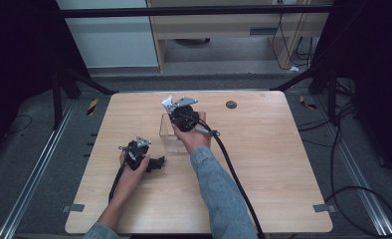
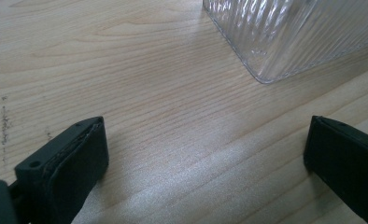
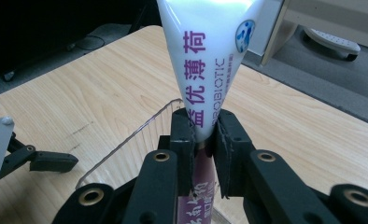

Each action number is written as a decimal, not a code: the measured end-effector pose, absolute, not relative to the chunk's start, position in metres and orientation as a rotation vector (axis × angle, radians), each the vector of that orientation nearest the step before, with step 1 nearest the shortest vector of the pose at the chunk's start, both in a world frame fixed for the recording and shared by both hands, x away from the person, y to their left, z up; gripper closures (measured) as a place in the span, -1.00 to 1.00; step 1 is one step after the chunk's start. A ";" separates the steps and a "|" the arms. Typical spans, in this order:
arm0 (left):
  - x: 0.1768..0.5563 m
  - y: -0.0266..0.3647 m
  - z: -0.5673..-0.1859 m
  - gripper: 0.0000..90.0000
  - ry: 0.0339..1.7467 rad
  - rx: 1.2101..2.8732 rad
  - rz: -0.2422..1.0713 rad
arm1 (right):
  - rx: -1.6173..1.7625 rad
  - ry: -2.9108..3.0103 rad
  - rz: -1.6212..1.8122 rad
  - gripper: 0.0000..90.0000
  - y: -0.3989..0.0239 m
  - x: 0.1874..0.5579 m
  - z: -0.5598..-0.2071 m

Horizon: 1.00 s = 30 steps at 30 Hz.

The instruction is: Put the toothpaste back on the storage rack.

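High view: the right gripper (image 1: 180,110) is held over the far rim of a clear ribbed container (image 1: 171,138) that stands on the wooden table (image 1: 263,164); the right hand (image 1: 193,133) wraps the gripper's body from the near side, and its cable trails back toward the person. What sits between its jaws is too small to make out here. The left gripper (image 1: 154,163) lies low on the table, nearer the person and off to the left of the container, apart from it, in the left hand (image 1: 132,169). A small dark round disc (image 1: 231,104) sits on the table beyond and to the right of the right gripper, well apart.

Left gripper view: the left gripper's (image 2: 205,154) jaws stand wide apart with bare tabletop between them. A corner of the clear container (image 2: 289,37) sits ahead and to the right of them, not touching either jaw.

Right gripper view: the right gripper (image 3: 205,135) is clamped on a white tube (image 3: 205,60) printed with purple characters and the word PROBIOTIC. The jaws pinch it at its narrow flat part; the wide end rises ahead of them. Just below and left of the jaws runs the container's rim (image 3: 126,140). The left gripper (image 3: 37,161) rests farther left on the table.
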State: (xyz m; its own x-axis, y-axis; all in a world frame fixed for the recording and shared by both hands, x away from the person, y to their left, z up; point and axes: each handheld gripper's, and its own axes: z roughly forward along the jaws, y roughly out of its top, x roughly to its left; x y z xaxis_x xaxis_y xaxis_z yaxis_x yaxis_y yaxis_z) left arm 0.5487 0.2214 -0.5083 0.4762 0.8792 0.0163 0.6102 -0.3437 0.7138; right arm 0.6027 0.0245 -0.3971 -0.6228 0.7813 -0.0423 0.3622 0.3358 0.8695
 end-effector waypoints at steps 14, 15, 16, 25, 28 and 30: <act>0.549 0.221 -0.508 -1.00 1.228 2.077 0.535 | 1.019 2.168 1.230 0.75 0.027 0.603 -0.402; 0.549 0.221 -0.508 -1.00 1.228 2.077 0.535 | 1.020 2.170 1.231 0.75 0.027 0.603 -0.402; 0.549 0.221 -0.508 -1.00 1.228 2.077 0.535 | 1.018 2.172 1.228 0.75 0.028 0.603 -0.403; 0.549 0.221 -0.508 -1.00 1.228 2.077 0.535 | 1.012 2.181 1.222 0.74 0.031 0.605 -0.403; 0.549 0.222 -0.508 -1.00 1.227 2.078 0.536 | 1.005 2.186 1.216 0.73 0.033 0.605 -0.402; 0.549 0.222 -0.508 -1.00 1.227 2.079 0.536 | 0.999 2.191 1.209 0.73 0.034 0.606 -0.402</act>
